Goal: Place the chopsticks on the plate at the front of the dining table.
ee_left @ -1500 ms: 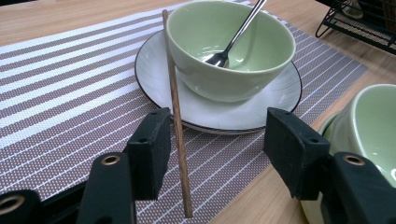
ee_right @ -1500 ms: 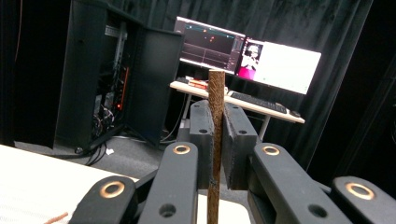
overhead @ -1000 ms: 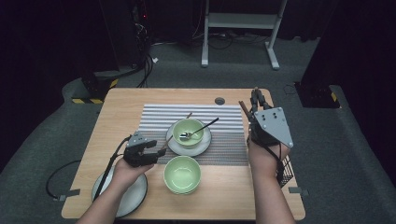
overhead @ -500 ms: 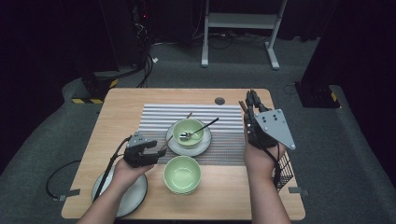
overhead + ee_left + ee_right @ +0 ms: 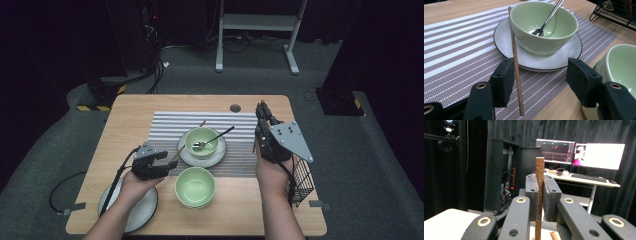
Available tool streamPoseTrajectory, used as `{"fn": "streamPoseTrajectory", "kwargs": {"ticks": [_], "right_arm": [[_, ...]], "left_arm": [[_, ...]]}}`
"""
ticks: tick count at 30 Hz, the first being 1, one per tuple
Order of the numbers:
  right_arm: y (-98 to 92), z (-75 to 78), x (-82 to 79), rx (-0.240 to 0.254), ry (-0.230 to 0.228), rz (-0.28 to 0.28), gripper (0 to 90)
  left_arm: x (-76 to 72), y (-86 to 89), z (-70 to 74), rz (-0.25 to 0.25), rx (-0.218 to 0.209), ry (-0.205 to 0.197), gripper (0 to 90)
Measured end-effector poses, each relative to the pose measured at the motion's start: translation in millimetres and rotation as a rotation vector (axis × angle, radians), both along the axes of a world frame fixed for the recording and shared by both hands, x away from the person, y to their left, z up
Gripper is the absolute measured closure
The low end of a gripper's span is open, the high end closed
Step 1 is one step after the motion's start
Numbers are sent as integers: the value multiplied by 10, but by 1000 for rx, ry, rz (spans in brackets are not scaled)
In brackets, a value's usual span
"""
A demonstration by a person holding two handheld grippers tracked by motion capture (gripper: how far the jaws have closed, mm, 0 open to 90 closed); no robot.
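- The left claw [image 5: 537,75] stands parted and has just been widening — a wooden chopstick [image 5: 515,60] lies between its jaws, close against the left pad but not pinched.
- That chopstick rests on the striped mat [image 5: 454,50], its far end leaning on the rim of the white plate [image 5: 504,40] beside the green bowl [image 5: 544,27] with the spoon [image 5: 546,21].
- The right claw [image 5: 539,192] is clenched on a second chopstick [image 5: 539,177], held upright by its middle.
- Handling, as I judge it: thin, light, stiff wood that rolls easily — pinch the lying stick squarely across its free near half, clear of the plate.
- Looks: slim, dark reddish-brown, grainy, with a blunt square end.
- In the high view another green bowl [image 5: 195,186] sits on the table [image 5: 150,107] near the left claw.
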State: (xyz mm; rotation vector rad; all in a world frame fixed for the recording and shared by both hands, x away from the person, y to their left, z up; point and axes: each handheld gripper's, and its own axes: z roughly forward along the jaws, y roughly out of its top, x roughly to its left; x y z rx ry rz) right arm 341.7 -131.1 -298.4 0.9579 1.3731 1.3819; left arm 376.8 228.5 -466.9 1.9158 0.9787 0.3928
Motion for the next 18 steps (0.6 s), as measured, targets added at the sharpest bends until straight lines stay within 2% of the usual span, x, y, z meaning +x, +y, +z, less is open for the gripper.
{"fn": "streamPoseTrajectory", "kwargs": {"ticks": [7,11,18], "right_arm": [[53,-76,6,33,10,36,837],[94,-120,5,42,14,48,837],[173,-180,18,62,23,83,837]], "left_arm": [[-17,13,-18,-6,-12,-6,360],[-21,19,-7,8,-23,-6,312],[-38,12,-6,-1,-17,-7,267]]}}
